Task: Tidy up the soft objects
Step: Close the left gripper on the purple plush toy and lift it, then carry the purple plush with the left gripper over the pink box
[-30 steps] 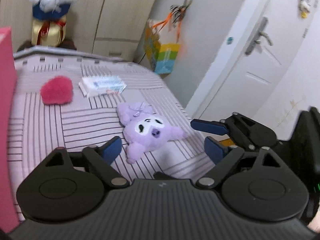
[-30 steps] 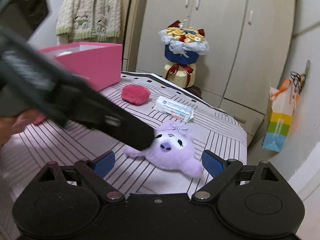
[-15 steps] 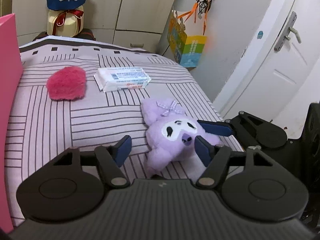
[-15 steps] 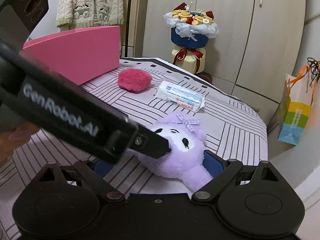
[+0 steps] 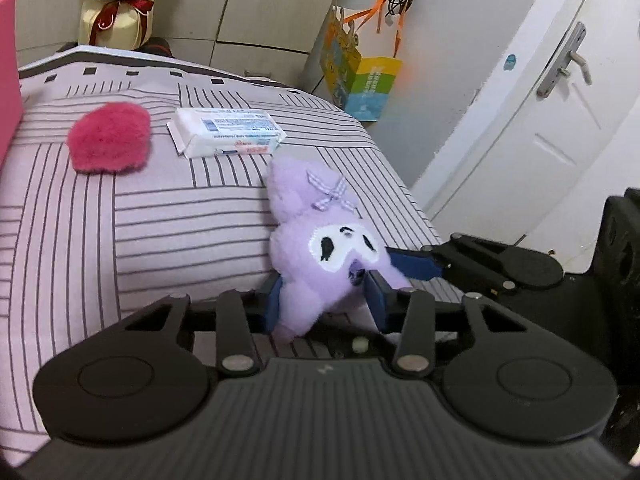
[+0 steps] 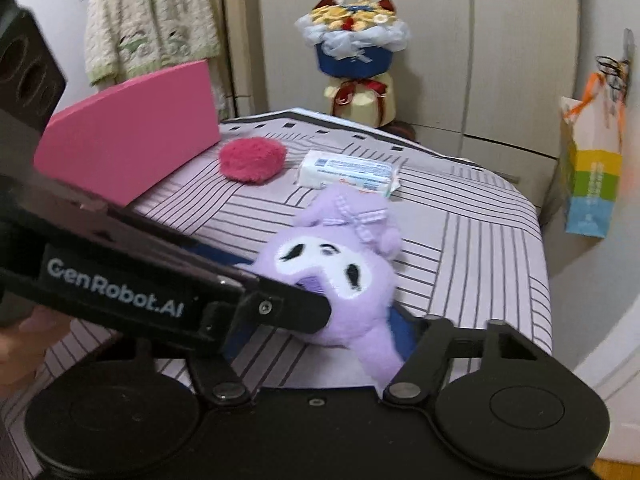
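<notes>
— What does the left gripper have hold of?

— The purple plush toy. Its two blue pads are drawn in close and press the toy's lower body from both sides, so the fabric bulges above them. The toy's white face and checked bow point up toward the far edge of the striped bed.

— And the right gripper?

— It comes in from the bed's right edge. One blue finger touches the side of the toy's head in the left wrist view. From its own camera, one blue pad shows beside the toy's trailing limb; the left tool's black body covers the other, so I cannot tell whether it is clamped or only resting there.

— Where does the toy sit on the bed?

— Near the right edge, toward the near end. Behind it, toward the far edge, lie a white pack of wipes and a fuzzy red pouf, just beside each other. A pink box stands along the left edge.
</notes>
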